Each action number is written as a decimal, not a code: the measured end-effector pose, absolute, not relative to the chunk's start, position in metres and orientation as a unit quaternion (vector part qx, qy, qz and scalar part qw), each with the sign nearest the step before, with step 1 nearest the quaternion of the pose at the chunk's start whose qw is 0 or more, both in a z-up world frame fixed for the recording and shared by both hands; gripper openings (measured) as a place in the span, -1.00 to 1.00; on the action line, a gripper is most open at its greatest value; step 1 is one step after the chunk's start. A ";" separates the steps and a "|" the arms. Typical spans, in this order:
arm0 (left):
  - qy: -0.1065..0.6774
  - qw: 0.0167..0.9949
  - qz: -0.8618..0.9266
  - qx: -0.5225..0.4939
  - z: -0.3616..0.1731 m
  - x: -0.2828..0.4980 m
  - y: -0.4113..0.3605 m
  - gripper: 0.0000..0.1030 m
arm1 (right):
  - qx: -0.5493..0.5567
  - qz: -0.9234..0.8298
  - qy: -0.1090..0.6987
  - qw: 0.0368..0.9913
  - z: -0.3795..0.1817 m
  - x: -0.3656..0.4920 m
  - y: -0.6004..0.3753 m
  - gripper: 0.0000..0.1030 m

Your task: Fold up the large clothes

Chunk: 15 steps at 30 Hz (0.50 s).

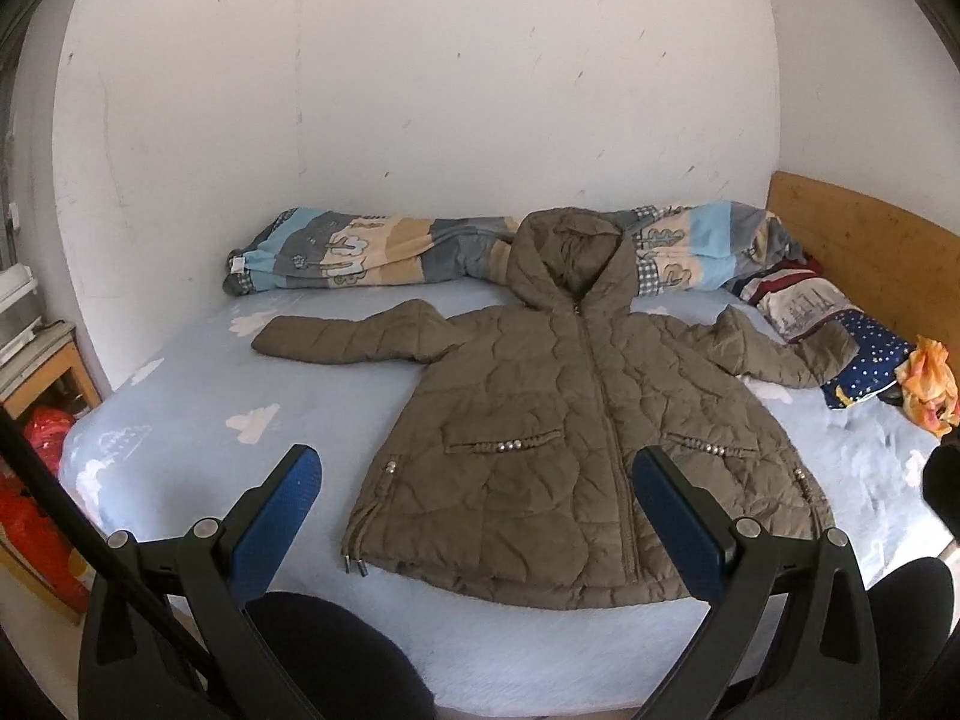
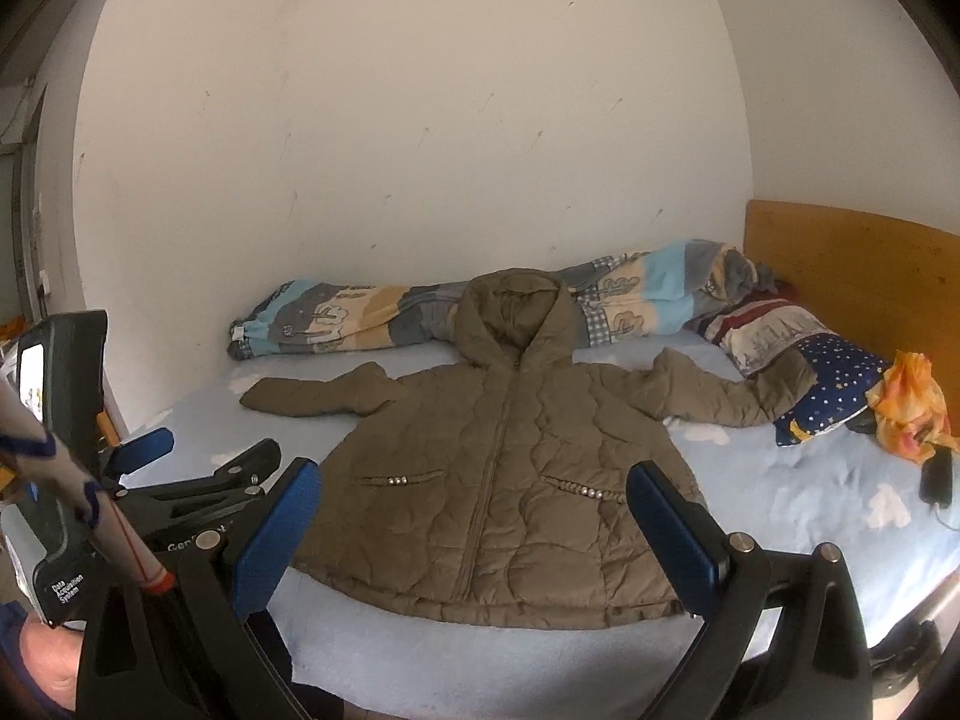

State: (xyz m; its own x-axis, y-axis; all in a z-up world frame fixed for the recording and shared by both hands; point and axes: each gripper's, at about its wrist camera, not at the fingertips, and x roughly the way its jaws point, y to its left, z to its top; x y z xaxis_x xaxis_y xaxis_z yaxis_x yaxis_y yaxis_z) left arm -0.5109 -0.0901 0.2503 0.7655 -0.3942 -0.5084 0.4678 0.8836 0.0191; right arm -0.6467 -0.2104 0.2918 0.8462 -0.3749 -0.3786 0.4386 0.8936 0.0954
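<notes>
An olive quilted hooded jacket (image 1: 558, 420) (image 2: 498, 480) lies flat and zipped on the light blue bed sheet (image 1: 192, 408) (image 2: 792, 492), front up, both sleeves spread sideways and the hood toward the wall. My left gripper (image 1: 477, 480) hovers open above the jacket's near hem, with nothing between its blue pads. My right gripper (image 2: 474, 498) is also open and empty, held over the hem a little farther back. The left gripper's body and blue fingers (image 2: 144, 450) show at the left of the right wrist view.
A rolled patterned duvet (image 1: 372, 252) (image 2: 360, 318) lies along the wall behind the hood. Pillows (image 1: 840, 330) (image 2: 798, 354) and an orange cloth (image 1: 927, 384) (image 2: 912, 408) sit by the wooden headboard (image 1: 870, 258) at right, the right sleeve resting against them. A person's dark knees (image 1: 336, 660) are at the bed's front edge.
</notes>
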 end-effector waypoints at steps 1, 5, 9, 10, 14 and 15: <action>0.256 0.937 -0.226 0.074 0.250 -0.510 -0.090 1.00 | 0.091 -0.212 0.177 0.957 0.292 -0.647 -0.212 1.00; 0.258 0.938 -0.218 0.076 0.246 -0.508 -0.089 1.00 | 0.090 -0.209 0.179 0.957 0.290 -0.650 -0.212 1.00; 0.260 0.937 -0.218 0.081 0.243 -0.507 -0.091 1.00 | 0.088 -0.208 0.180 0.958 0.287 -0.650 -0.211 1.00; 0.261 0.937 -0.218 0.082 0.243 -0.507 -0.092 1.00 | 0.088 -0.206 0.179 0.958 0.286 -0.652 -0.211 1.00; 0.262 0.936 -0.219 0.090 0.239 -0.507 -0.094 1.00 | 0.090 -0.209 0.179 0.957 0.286 -0.646 -0.211 1.00; 0.263 0.935 -0.220 0.092 0.237 -0.507 -0.094 1.00 | 0.092 -0.208 0.180 0.957 0.285 -0.646 -0.212 1.00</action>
State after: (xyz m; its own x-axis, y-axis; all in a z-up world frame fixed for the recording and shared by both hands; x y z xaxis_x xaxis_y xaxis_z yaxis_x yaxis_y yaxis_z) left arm -0.5067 -0.0941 0.2374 0.7653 -0.3623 -0.5320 0.4591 0.8866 0.0567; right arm -0.6460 -0.2119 0.2848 0.8480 -0.3656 -0.3838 0.4320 0.8962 0.1009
